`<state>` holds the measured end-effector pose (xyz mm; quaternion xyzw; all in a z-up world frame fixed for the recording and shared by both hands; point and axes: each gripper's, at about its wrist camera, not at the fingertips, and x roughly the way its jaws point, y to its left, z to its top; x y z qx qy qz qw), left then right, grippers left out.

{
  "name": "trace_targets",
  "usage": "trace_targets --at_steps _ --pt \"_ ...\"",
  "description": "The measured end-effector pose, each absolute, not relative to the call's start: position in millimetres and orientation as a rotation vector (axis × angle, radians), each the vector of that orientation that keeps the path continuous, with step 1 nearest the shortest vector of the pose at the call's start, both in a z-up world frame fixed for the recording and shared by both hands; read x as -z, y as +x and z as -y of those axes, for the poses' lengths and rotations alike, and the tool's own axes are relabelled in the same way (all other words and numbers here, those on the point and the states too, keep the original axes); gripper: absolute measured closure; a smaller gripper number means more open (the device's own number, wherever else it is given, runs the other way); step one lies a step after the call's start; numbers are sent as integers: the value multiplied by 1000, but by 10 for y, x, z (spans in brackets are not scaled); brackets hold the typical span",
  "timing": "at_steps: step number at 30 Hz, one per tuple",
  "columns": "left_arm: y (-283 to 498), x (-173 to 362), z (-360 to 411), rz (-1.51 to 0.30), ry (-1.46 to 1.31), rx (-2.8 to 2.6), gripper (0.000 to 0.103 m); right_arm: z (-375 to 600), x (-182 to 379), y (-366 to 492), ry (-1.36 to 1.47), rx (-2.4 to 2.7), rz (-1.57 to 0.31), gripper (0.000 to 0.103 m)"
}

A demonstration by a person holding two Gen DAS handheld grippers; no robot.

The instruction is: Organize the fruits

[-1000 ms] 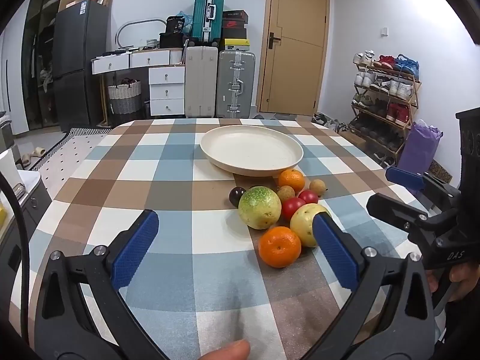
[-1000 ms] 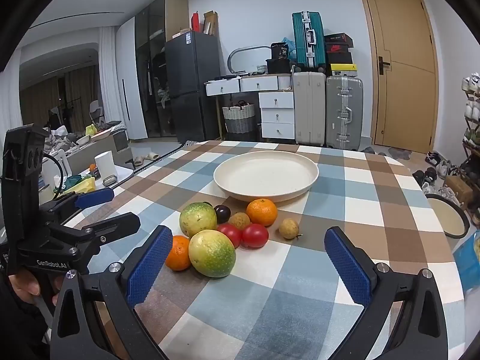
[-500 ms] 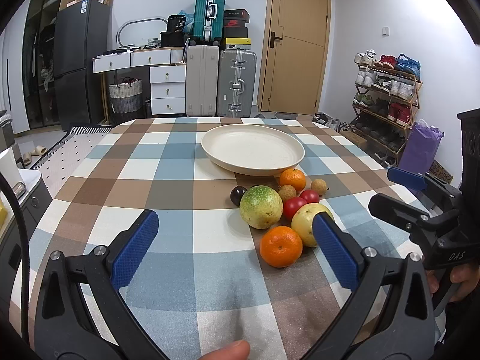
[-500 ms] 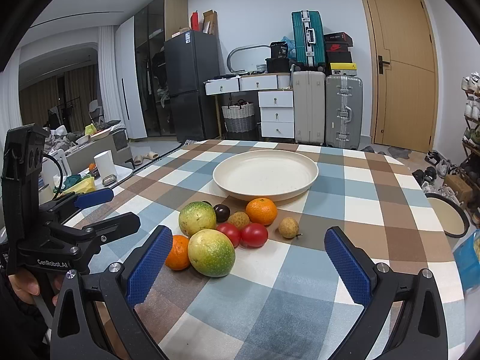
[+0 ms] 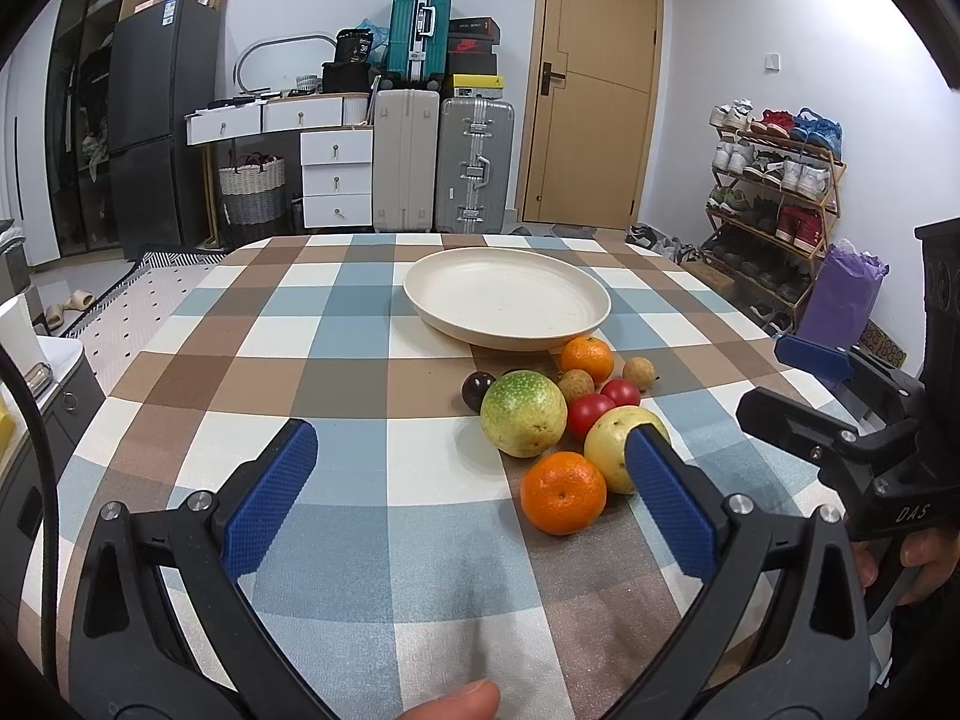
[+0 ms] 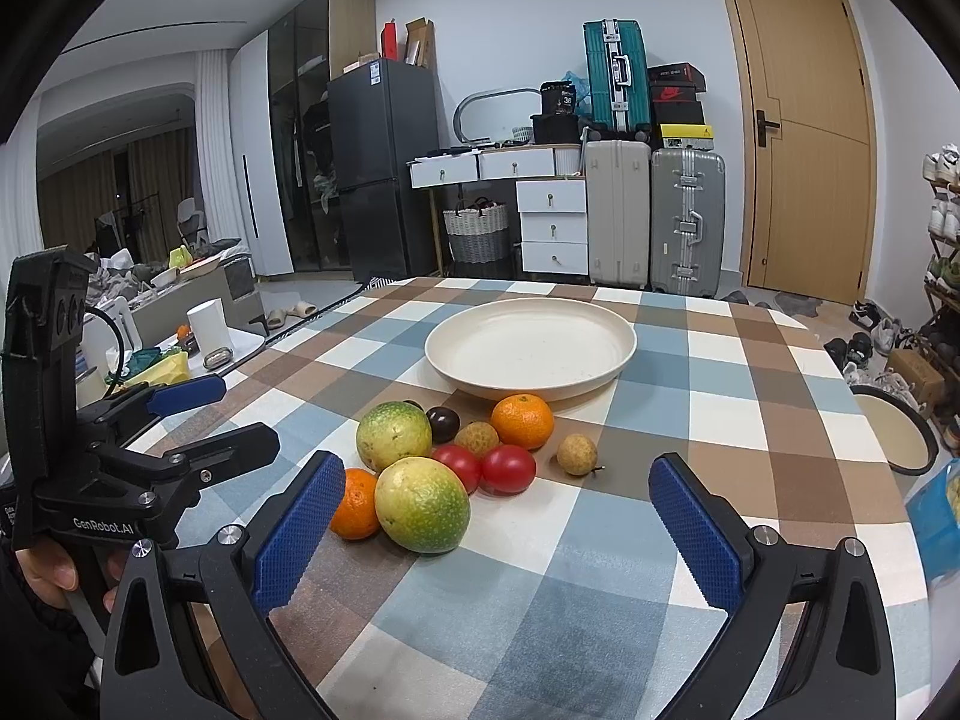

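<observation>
My left gripper [image 5: 468, 498] is hovering low over the checked tablecloth [image 5: 360, 372], jaws standing wide apart w/ nothing between the blue pads [image 5: 270, 504]. My right gripper [image 6: 489, 534] is doing the same, jaws wide apart, nothing clamped. Each gripper is showing in the other's view: right gripper at the right edge of the left view, left gripper at the left edge of the right view.

Fruit location: all fruit is sitting in 1 cluster on the cloth, just in front of the cream plate [image 5: 444, 318]. No fruit is lying in the plate.

Cluster contents, left view:
- 1 orange [image 5: 563, 492], nearest my left gripper, touching the yellow-green fruit [image 5: 612, 441].
- 1 larger green fruit [image 5: 523, 414], just beside the dark plum [image 5: 477, 390].
- 2 red tomatoes [image 5: 591, 414], side by side, betw. the green fruits and the far orange [image 5: 587, 359].
- 2 small brown fruits [image 5: 638, 373]; 1 is sitting a bit apart, on the right side of the cluster.

Right view: the yellow-green fruit is sitting just beside my left-hand pad [image 6: 297, 534], partly hiding the near orange. The far orange is sitting just beside the plate rim; contact cannot be confirmed.

Suitcases [image 5: 444, 162] and a door [image 5: 594, 84] are standing beyond the table.
</observation>
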<state>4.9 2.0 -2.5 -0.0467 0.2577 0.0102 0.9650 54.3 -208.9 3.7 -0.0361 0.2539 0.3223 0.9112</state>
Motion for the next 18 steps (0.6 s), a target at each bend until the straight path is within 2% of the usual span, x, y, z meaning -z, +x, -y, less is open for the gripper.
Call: trace_targets --at_steps 18 --pt "62 32 -22 -523 -94 -21 1 2087 -32 547 -76 -660 -536 0"
